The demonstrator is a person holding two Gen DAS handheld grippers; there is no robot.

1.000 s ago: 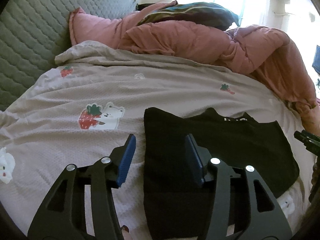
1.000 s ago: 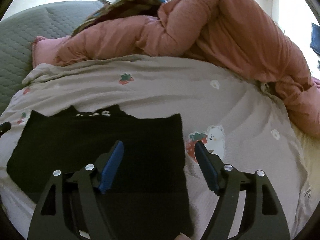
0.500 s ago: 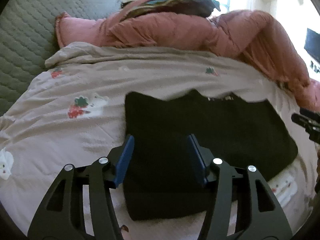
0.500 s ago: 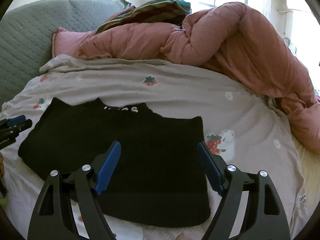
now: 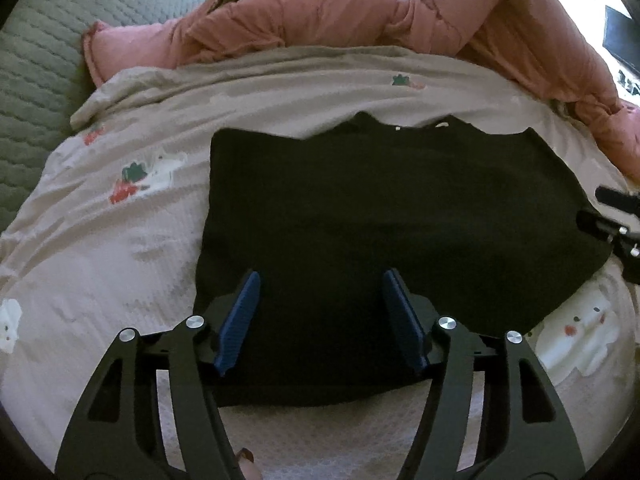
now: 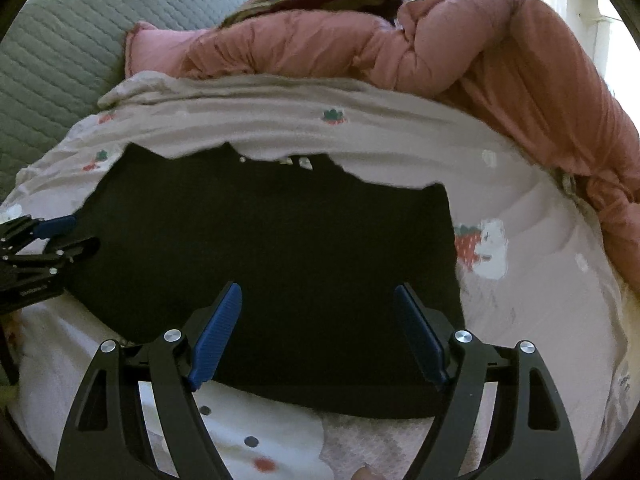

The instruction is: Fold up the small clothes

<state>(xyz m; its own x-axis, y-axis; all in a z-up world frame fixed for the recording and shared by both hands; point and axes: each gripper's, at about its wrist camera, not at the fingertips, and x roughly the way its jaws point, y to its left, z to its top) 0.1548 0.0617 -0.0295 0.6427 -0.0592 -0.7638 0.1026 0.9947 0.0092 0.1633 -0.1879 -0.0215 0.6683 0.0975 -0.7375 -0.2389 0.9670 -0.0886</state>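
Your left gripper (image 5: 320,316), jaws just opening, and your wide-apart right gripper (image 6: 318,328) hover empty over the flat black cloth top (image 5: 380,216), so next grab its near edge.

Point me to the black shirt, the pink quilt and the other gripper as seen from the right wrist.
black shirt (image 6: 288,264): right wrist view, middle of the cloth.
pink quilt (image 6: 500,56): right wrist view, bulging top fold.
left gripper (image 6: 66,236): right wrist view, between its fingertips.
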